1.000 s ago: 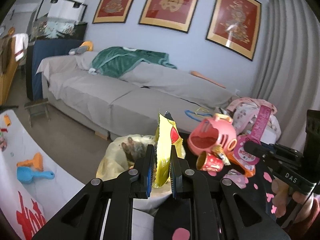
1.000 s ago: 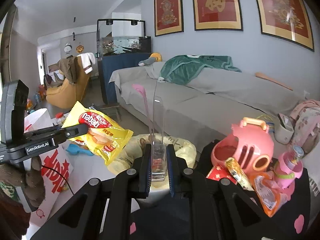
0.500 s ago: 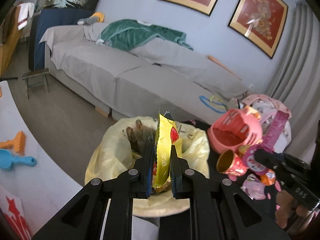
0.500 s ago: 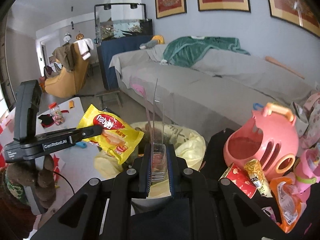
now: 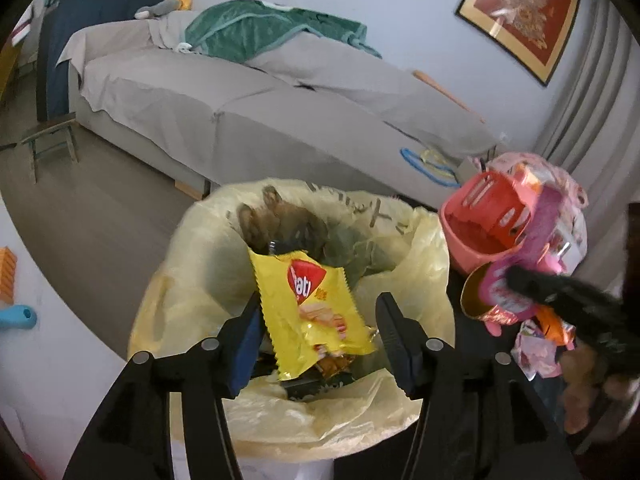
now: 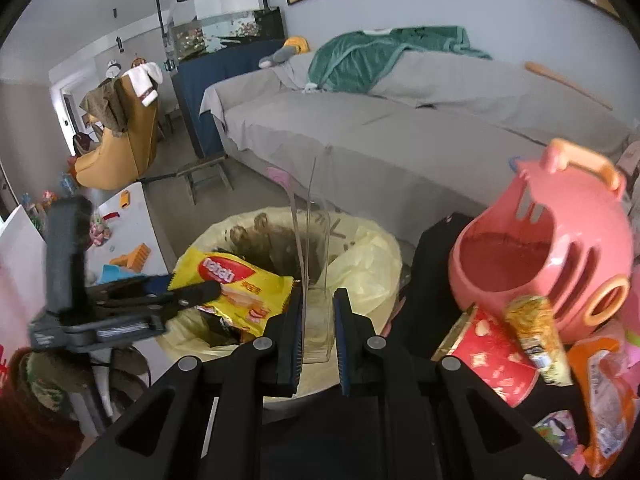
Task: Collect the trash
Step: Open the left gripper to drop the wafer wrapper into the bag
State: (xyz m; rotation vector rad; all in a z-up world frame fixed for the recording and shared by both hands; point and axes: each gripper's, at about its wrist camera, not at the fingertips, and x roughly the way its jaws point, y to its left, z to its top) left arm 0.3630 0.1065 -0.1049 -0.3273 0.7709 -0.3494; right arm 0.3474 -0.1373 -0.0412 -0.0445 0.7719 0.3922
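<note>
— Where is the yellow wafer wrapper (image 5: 314,310)?

— Between the jaws of the left gripper (image 5: 318,320), over the mouth of the yellow trash bag (image 5: 416,248). Those jaws are spread wide. The wrapper lies against the left one and is well apart from the right one, its lower end down among the trash in the bag.

— And the right gripper (image 6: 318,320)?

— Its jaws are pinching a clear plastic box (image 6: 316,280), which stands upright between them, just above the near rim of the same bag (image 6: 368,256).

— What sits to the right of those jaws?

— A pink toy basket (image 6: 552,256) with an orange handle, on a black surface, with a red paper cup (image 6: 492,364) and snack packets (image 6: 536,340) lying against it.
</note>
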